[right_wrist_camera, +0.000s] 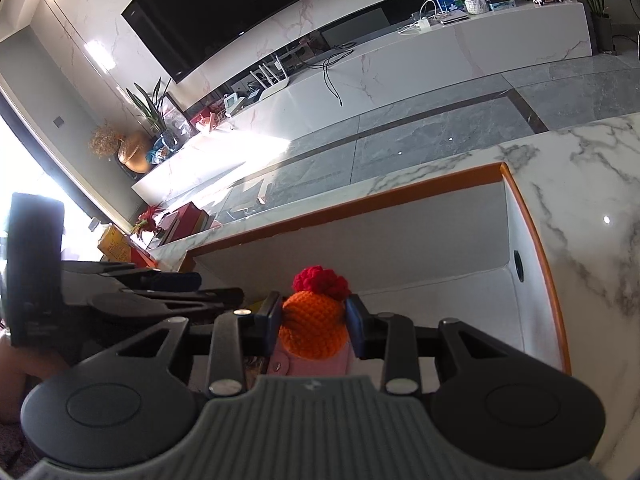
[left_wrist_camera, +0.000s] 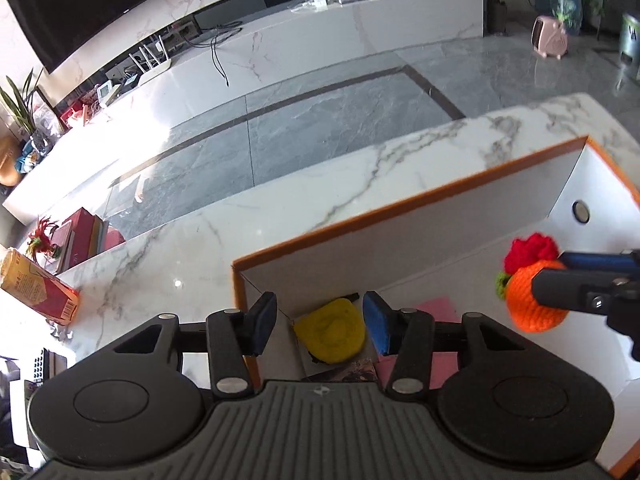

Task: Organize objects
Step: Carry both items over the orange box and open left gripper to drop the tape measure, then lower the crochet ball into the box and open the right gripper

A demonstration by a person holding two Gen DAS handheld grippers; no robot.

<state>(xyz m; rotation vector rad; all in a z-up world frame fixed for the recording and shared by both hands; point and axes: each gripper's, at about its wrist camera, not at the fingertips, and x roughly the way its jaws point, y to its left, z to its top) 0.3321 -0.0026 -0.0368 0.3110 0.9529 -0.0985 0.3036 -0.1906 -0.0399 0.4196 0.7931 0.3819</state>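
Note:
A white box with an orange rim [left_wrist_camera: 400, 208] stands on the marble table. In its near left corner lies a yellow crocheted piece [left_wrist_camera: 332, 332]. My left gripper [left_wrist_camera: 320, 320] hovers above it, open, its blue pads apart from the yarn. A pink card [left_wrist_camera: 436, 306] lies on the box floor beside the yellow piece. In the right wrist view my right gripper [right_wrist_camera: 314, 320] is shut on an orange crocheted toy [right_wrist_camera: 312, 332] with a red tuft, held over the box [right_wrist_camera: 360, 204]. The left wrist view shows this toy [left_wrist_camera: 524, 308] at the right, in the right gripper [left_wrist_camera: 550, 270].
The marble table [left_wrist_camera: 200, 248] runs left of and beyond the box. A red and yellow carton [left_wrist_camera: 40, 288] lies at its left end. Stacked books [left_wrist_camera: 84, 232] and a red plant sit lower down past the table edge. Grey tiled floor [left_wrist_camera: 320, 120] lies beyond.

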